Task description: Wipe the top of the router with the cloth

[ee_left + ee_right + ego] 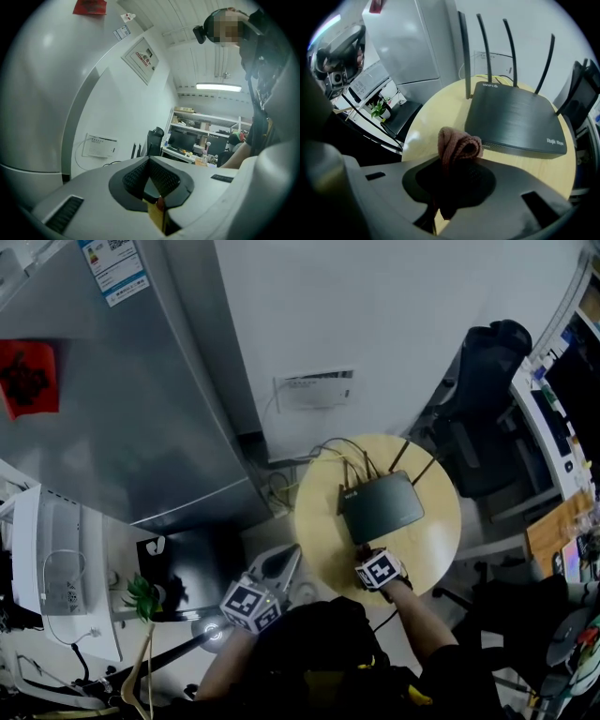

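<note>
The right gripper [457,165] is clenched on the bunched cloth [458,145] just near of the router [515,119], and the left gripper [151,164] is closed on nothing at the table's [441,542] left edge. The router lies flat mid-table, long axis left to right, with its antennas upright along the far edge and its front facing near. Risk as judged: with nothing steadying it, a firm wipe could slide the router toward the far cables, or the cloth could snag an antenna.

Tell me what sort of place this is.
Likely an office or workroom: a desk with monitors, stocked shelves above, an office chair, and a router on a small round table.
</note>
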`<state>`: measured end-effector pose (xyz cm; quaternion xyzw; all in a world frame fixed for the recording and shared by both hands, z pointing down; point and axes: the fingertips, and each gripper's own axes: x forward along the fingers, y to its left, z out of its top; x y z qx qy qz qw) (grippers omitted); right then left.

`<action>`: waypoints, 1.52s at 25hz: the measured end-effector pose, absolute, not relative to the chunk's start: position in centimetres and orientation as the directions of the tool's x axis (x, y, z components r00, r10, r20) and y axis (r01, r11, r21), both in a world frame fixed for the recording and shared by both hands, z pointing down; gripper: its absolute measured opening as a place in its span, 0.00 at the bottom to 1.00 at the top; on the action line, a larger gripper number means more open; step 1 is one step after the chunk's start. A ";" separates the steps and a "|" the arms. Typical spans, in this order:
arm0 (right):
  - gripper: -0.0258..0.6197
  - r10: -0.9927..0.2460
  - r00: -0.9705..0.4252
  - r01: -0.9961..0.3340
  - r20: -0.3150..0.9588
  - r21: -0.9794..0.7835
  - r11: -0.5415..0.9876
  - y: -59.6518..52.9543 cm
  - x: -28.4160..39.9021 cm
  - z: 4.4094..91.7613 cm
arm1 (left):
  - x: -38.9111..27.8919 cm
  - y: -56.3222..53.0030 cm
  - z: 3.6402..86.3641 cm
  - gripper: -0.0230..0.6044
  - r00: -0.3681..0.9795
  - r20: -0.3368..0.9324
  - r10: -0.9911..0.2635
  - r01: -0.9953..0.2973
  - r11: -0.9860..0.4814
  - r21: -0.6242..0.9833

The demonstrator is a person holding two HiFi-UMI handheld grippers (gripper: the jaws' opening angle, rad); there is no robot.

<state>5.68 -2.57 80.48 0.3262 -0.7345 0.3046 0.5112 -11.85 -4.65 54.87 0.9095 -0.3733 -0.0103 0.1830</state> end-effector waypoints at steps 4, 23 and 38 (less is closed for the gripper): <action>0.14 -0.154 -0.285 -0.778 0.946 -0.135 0.613 -2.2 4.3 80.3 | -13.1 -4.3 55.5 0.04 0.701 0.125 -0.702 -0.691 -0.627 0.360; 0.14 -0.302 -0.301 -0.953 0.905 -0.276 0.121 -10.8 -0.1 79.6 | -16.3 -4.5 57.1 0.04 0.669 0.169 -0.724 -0.717 -0.570 0.400; 0.14 -0.435 -0.321 -0.714 0.842 -0.516 -0.472 -11.4 0.4 79.2 | -16.5 -5.3 58.2 0.04 0.665 0.173 -0.726 -0.715 -0.553 0.427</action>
